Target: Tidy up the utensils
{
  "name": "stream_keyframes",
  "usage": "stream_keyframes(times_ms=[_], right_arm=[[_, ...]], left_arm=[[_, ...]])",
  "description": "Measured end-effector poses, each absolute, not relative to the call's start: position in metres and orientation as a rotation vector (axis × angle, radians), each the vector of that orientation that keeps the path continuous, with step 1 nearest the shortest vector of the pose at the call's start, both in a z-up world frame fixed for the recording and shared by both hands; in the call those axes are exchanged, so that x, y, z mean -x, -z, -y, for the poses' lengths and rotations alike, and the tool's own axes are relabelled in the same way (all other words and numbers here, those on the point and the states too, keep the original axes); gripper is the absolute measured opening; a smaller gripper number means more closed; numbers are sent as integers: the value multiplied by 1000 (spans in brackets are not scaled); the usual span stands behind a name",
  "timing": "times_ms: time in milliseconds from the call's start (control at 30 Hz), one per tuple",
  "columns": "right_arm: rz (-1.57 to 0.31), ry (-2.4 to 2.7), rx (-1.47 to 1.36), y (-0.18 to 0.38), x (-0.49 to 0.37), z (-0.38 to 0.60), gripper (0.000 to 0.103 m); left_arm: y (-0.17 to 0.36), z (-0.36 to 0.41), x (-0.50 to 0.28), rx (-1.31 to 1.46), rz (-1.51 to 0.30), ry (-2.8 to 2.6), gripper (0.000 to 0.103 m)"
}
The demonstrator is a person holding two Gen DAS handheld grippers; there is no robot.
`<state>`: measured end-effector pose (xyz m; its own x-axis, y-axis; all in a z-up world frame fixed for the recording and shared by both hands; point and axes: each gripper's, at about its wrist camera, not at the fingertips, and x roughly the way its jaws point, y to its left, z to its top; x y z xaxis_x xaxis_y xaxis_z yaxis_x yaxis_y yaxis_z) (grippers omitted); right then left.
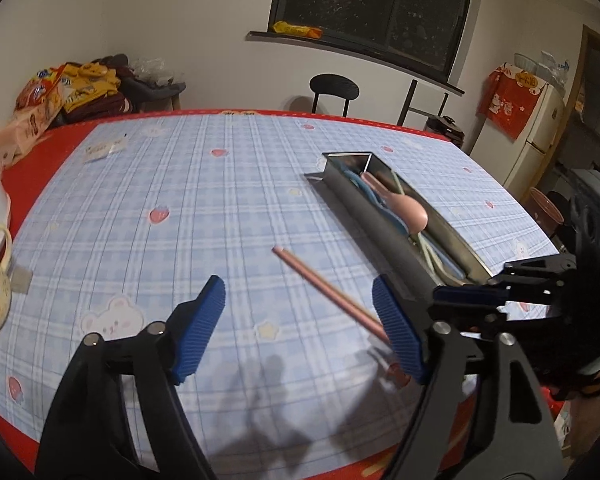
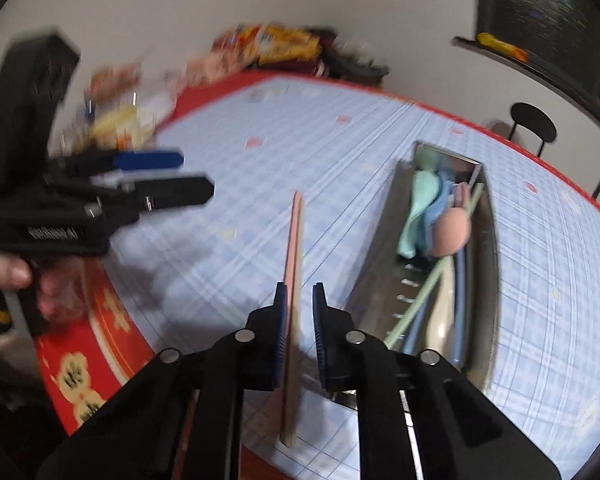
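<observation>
Pinching the pink chopstick (image 2: 296, 240), the right gripper (image 2: 300, 300) has its jaws drawn close together, with only a narrow space between them. The stick lies flat against one blue pad (image 2: 282, 320). Beside the other pad a thin gap seems to remain, but the picture is blurred there. The stick passes through the jaws, reaches well ahead of the fingertips and also comes out behind them, toward the camera. Its rear end hangs over the red edge of the table.

Just beside this gripper, on its outer side, stands the metal tray (image 2: 379, 240), long and narrow, running ahead in nearly the same direction as the fingers. Inside it lie a pink spoon (image 2: 451, 232), a green chopstick (image 2: 431, 284) and pale green and blue utensils, all lengthwise.

The left gripper (image 1: 300, 312) is spread wide and nothing is between its pads. It hangs over the blue checked tablecloth (image 1: 220, 200). In its own view the pink chopstick crosses in front at a slant and disappears behind the inner pad (image 1: 395, 328). It is hard to tell whether it touches that pad. The tray is ahead of this gripper and on the same side, with the right gripper's black body just beyond the pad. In the right wrist view a hand (image 2: 4, 272) holds the left gripper by its handle, well apart from the stick.
</observation>
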<state>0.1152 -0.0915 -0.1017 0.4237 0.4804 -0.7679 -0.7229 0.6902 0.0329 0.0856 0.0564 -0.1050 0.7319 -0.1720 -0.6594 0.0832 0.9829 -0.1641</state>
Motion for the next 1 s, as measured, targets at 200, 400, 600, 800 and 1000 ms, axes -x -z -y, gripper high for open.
stream_keyframes(times_ms=[200, 400, 600, 800, 1000], right_arm=[[-921, -716, 517, 115, -120, 61, 11], [-985, -680, 636, 127, -123, 48, 11], [-1040, -668, 678, 136, -125, 41, 11], [-1090, -657, 616, 136, -136, 36, 11], [-1136, -670, 464, 137, -143, 37, 10]], left_arm=[[119, -70, -82, 135, -775, 159, 49], [133, -78, -86, 178, -816, 214, 42], [140, -80, -90, 203, -830, 246, 41], [145, -88, -93, 224, -842, 253, 41], [146, -97, -93, 240, -848, 254, 41]])
